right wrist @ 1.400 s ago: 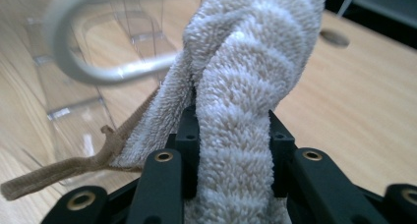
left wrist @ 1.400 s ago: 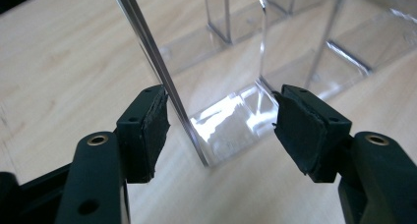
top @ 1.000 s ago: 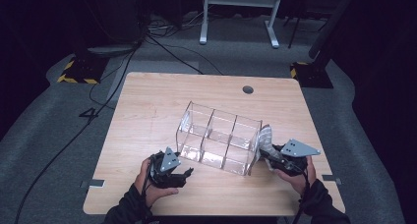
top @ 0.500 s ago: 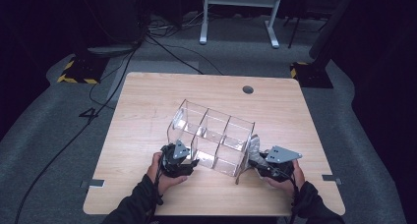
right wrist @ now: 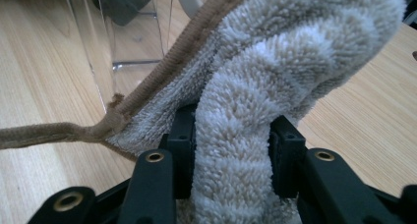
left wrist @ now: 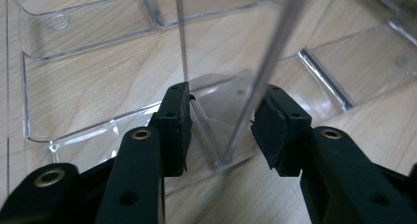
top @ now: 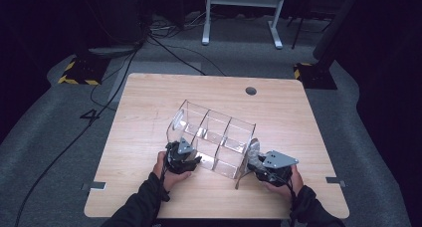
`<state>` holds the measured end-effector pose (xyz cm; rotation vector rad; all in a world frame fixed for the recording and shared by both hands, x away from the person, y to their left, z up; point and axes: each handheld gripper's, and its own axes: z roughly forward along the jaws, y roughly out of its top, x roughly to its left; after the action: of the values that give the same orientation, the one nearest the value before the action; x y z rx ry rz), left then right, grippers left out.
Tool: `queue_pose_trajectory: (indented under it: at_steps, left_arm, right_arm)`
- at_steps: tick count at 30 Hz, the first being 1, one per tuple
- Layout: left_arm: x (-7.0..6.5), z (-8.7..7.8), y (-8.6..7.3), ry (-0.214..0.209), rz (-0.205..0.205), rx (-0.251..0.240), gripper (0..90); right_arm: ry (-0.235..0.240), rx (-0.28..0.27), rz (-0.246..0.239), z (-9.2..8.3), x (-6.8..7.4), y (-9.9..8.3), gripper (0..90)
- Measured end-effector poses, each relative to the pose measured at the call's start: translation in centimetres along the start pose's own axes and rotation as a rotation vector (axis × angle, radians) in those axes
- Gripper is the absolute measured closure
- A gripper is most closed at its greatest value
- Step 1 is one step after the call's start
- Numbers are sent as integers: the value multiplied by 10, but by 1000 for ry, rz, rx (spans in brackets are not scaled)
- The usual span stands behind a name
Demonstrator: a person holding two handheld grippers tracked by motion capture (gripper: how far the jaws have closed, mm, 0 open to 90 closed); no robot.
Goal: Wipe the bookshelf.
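A clear plastic organizer with several compartments lies at an angle on the wooden table. My left gripper is at its near left corner. In the left gripper view the jaws have just been closing and straddle a clear corner wall, with the pads close beside it and not clamped. My right gripper sits at the organizer's near right end, shut on a folded beige towel. In the right gripper view the towel bulges up between the pads.
A round cable hole is in the far part of the table. Bare wood lies to the left, right and far side of the organizer. The table's front edge is just behind both hands. Cables and a white stand are on the floor beyond.
The organizer has shifted left and nearer to the front edge. Both hands came nearer with it, and the left gripper closed in on the organizer's near left corner.
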<state>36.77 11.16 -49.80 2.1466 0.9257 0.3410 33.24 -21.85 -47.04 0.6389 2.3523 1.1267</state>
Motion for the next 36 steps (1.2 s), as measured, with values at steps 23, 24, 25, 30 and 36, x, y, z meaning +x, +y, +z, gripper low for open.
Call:
queue_pose_trajectory:
  at_steps: [23, 24, 25, 30, 36]
  left_arm:
    - [4, 2, -1, 47, 26, -18, 740]
    - [5, 1, -1, 48, 34, -15, 740]
    - [6, 1, -1, 46, 30, -15, 740]
    - [11, -1, -1, 37, 46, -4, 743]
    - [16, -1, -2, -5, 85, -12, 751]
  right_arm:
    - [44, 22, 0, 10, 17, 1, 670]
    - [49, 31, -2, 12, 17, -1, 669]
    - [55, 44, -7, 15, 18, -3, 668]
    - [24, 87, -50, 17, 18, -1, 684]
    - [-83, 13, 22, 4, -8, 3, 705]
